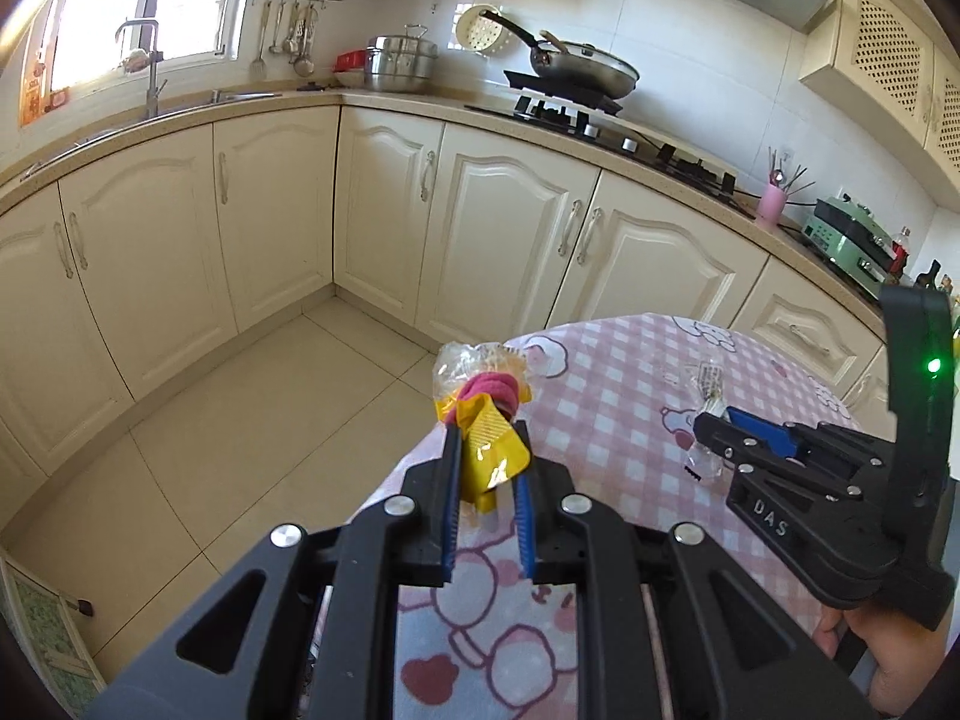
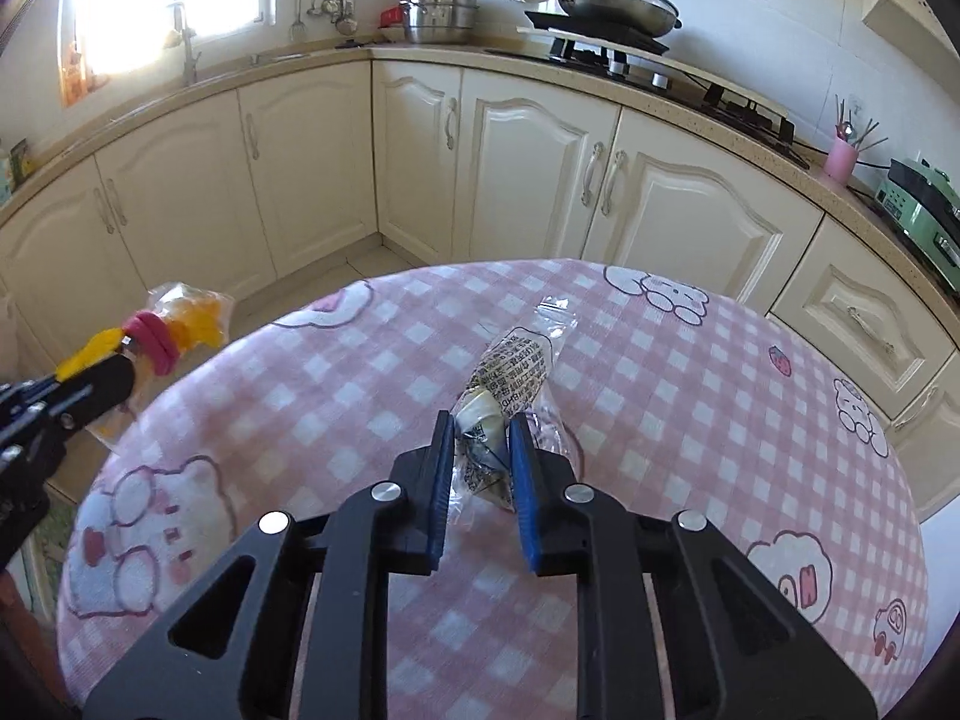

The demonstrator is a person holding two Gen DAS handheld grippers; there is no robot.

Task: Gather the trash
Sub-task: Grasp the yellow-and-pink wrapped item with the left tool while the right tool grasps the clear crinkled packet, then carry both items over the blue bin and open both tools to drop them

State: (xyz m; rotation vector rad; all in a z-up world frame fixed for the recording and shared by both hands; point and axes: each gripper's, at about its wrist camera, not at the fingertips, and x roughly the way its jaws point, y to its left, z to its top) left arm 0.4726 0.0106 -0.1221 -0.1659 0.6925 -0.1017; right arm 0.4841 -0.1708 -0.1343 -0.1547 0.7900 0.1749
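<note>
My left gripper (image 1: 487, 431) is shut on a yellow and clear plastic wrapper (image 1: 489, 456) bunched with a pink band. It holds it at the left edge of the round table with the pink checked cloth (image 1: 624, 408). The right wrist view shows that same wrapper (image 2: 192, 318) off the table's left rim in the left gripper (image 2: 117, 375). My right gripper (image 2: 481, 423) is shut on a clear printed wrapper (image 2: 516, 366), whose far end rests on the cloth (image 2: 690, 432). From the left wrist, the right gripper (image 1: 711, 420) is seen pinching this clear wrapper (image 1: 709, 381).
Cream cabinets (image 1: 492, 222) run along the far walls beyond a tiled floor (image 1: 252, 420). The counter carries a stove with a pan (image 1: 588, 69), a steel pot (image 1: 401, 63), a pink cup (image 1: 771, 201) and a green appliance (image 1: 852, 237). A person's hand (image 1: 888, 654) grips the right handle.
</note>
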